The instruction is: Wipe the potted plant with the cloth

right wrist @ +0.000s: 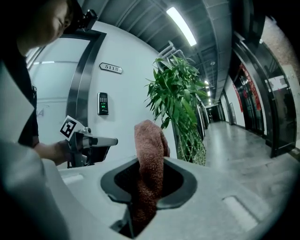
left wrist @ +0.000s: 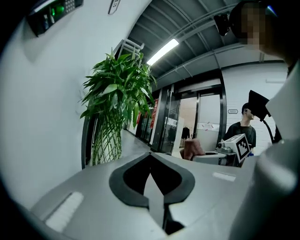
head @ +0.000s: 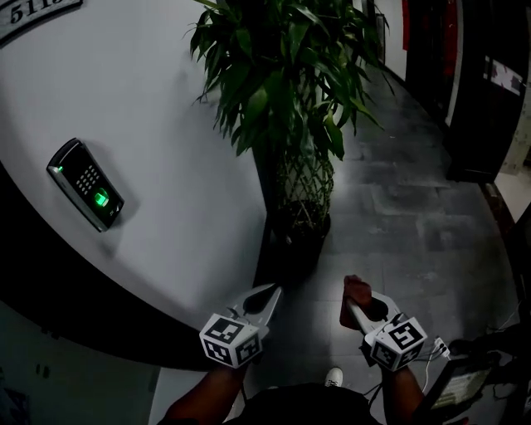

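R claw (right wrist: pixel 150 164) pinches reddish cloth (right wrist: pixel 149 136), L claw (left wrist: pixel 150 157) pressed together & empty, both near potted plant (head: pixel 290 100).

I stand in an office-building corridor. Left of the potted plant (head: pixel 282 100): white wall (head: pixel 166 91), keypad lock (head: pixel 85 184), numbered door plate (right wrist: pixel 111 68). Right of plant: grey tiled floor (head: pixel 415 216), glass-fronted doorways (right wrist: pixel 262 93). Above plant: strip light (right wrist: pixel 182 26) on exposed ceiling (right wrist: pixel 140 18).

plant (head: pixel 282 83): crown cropped by top edge
cloth (right wrist: pixel 149 150): lower end buried between jaws
number plate (head: pixel 33 17): digits cropped
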